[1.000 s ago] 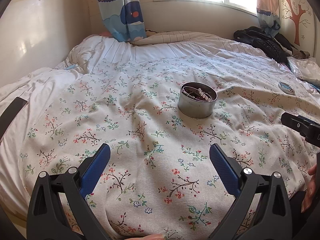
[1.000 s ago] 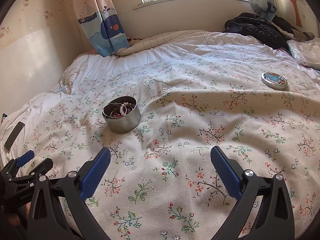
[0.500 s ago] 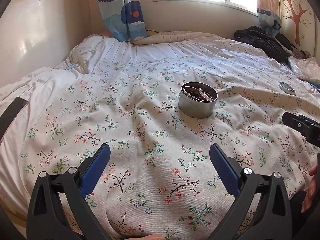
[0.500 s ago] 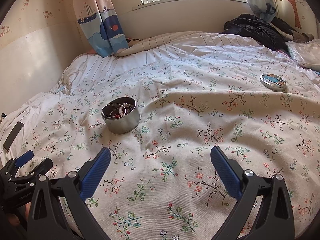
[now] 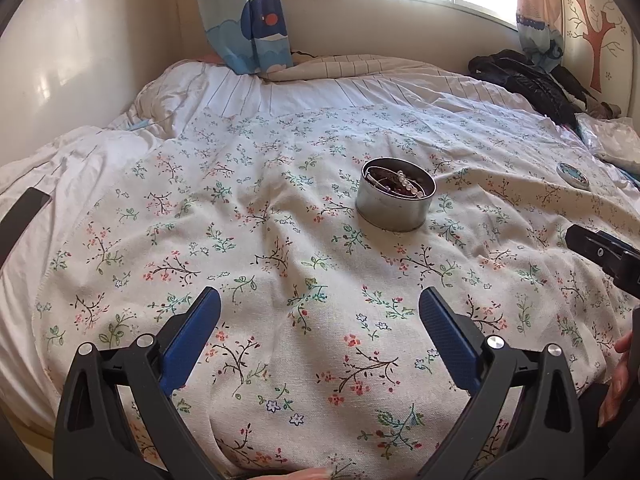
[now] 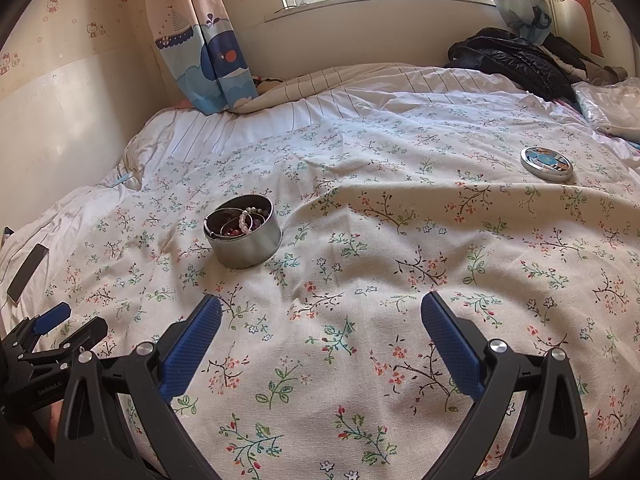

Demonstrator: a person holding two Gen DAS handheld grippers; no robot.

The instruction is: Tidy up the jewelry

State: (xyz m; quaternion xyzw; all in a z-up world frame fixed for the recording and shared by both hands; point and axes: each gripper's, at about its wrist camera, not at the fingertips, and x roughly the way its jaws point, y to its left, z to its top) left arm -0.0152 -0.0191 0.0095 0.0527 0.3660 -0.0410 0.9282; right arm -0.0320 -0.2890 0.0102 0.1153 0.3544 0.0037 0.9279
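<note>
A round silver tin (image 5: 394, 200) stands open on the floral bedspread, holding bracelets and a string of pearl beads. The right wrist view shows the same tin (image 6: 243, 231) to the left. Its round lid (image 6: 547, 164) with a blue picture lies flat far to the right, and appears small as the lid (image 5: 573, 175) in the left wrist view. My left gripper (image 5: 319, 316) is open and empty, well short of the tin. My right gripper (image 6: 321, 318) is open and empty too, over bare bedspread between tin and lid.
A black jacket (image 6: 516, 60) is heaped at the far right by the wall. A dark phone (image 6: 27, 266) lies at the bed's left edge. A whale-print curtain (image 5: 246, 16) hangs under the window. A clear plastic bag (image 6: 612, 112) sits at the far right.
The right wrist view has drifted slightly, with the tin and lid sitting a little lower and left. The left wrist view is nearly unchanged. Both grippers stay open.
</note>
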